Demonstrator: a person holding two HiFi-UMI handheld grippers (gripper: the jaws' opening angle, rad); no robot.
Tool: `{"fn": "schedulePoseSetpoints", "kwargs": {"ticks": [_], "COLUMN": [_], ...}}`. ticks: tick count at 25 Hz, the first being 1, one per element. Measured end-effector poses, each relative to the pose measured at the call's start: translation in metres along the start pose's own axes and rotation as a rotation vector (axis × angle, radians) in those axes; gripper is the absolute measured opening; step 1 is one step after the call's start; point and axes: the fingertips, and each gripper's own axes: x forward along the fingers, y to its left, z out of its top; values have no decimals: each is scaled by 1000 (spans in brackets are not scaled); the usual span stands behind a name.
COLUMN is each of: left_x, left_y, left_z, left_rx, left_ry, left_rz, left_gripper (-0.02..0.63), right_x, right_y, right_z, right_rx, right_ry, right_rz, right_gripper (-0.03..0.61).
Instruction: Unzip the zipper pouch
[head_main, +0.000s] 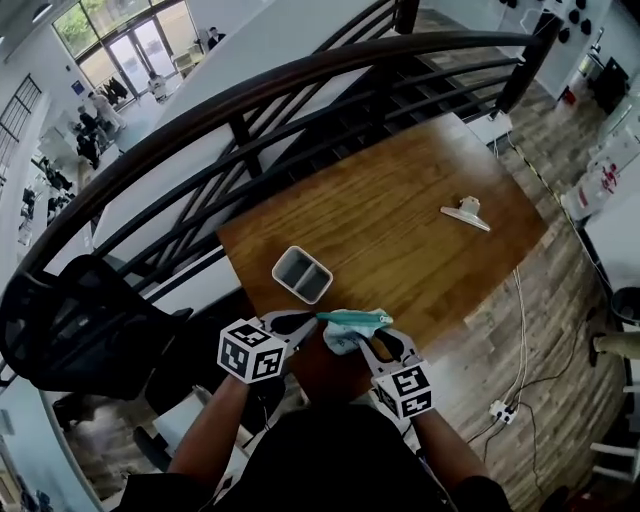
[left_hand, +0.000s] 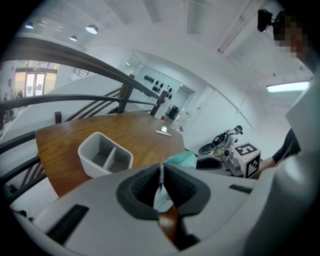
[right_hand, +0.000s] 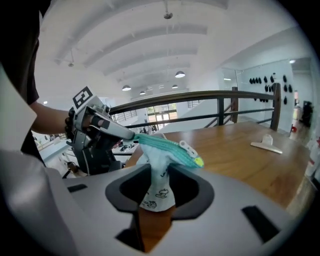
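Note:
A small pouch (head_main: 352, 325) of white printed cloth with a teal zipper band hangs in the air over the front edge of the wooden table (head_main: 400, 220). My left gripper (head_main: 312, 318) is shut on the left end of the teal band; only a thin strip of cloth shows between its jaws in the left gripper view (left_hand: 161, 182). My right gripper (head_main: 366, 346) is shut on the white body of the pouch (right_hand: 167, 150), which fills the gap between its jaws (right_hand: 159, 187). The white zipper slider (right_hand: 186, 146) sits near the band's right end.
A grey two-compartment tray (head_main: 302, 273) stands on the table just beyond the grippers. A white clip-like object (head_main: 466, 213) lies at the far right of the table. A black curved railing (head_main: 300, 90) runs behind the table, and a black chair (head_main: 80, 320) is at my left.

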Motion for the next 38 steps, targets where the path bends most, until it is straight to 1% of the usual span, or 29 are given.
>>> {"fn": "schedulePoseSetpoints", "kwargs": {"ticks": [2, 5, 7, 11, 15, 17, 19, 21, 24, 27, 30, 31, 33, 35, 38], "left_x": [-1, -4, -6, -10, -13, -15, -18, -23, -32, -37, -41, -41, -42, -43, -46], "left_y": [-1, -6, -10, -22, -35, -41, -45, -45, -43, -43, -44, -43, -38, -28, -16], "left_z": [-1, -5, -8, -15, -21, -24, -26, -29, -34, -41, -46, -47, -47, -46, -44], "left_rx": [23, 49, 53, 63, 97, 118, 129, 117, 91, 84, 47, 36, 27, 23, 11], "left_ry": [6, 14, 11, 13, 21, 25, 26, 19, 12, 24, 30, 32, 30, 13, -15], "left_rz": [-1, -27, -55, -126, -167, -182, -184, -177, -187, -197, -204, -199, -163, -105, -36], "left_gripper": [28, 28, 28, 26, 26, 26, 26, 26, 26, 26, 26, 26, 26, 26, 28], "right_x": [-4, -13, -21, -31, -34, -30, -24, -14, 0, 14, 28, 32, 39, 41, 36], "right_y": [9, 16, 15, 1, -18, -25, -27, -30, -30, -26, -16, -12, -6, -1, 1], "right_z": [-5, -15, -22, -34, -28, -25, -26, -29, -32, -28, -23, -21, -17, -11, -4], "right_rx": [15, 5, -14, -62, -126, -143, -164, -202, -261, -305, -376, -411, -472, -488, -451], "right_ry": [0, 5, 14, 56, 60, 63, 81, 112, 145, 160, 171, 175, 181, 175, 150], "right_rz": [61, 139, 178, 208, 211, 250, 315, 374, 430, 498, 574, 594, 627, 657, 675], "right_gripper": [129, 175, 179, 181, 187, 217, 276, 281, 284, 285, 291, 291, 284, 218, 127]}}
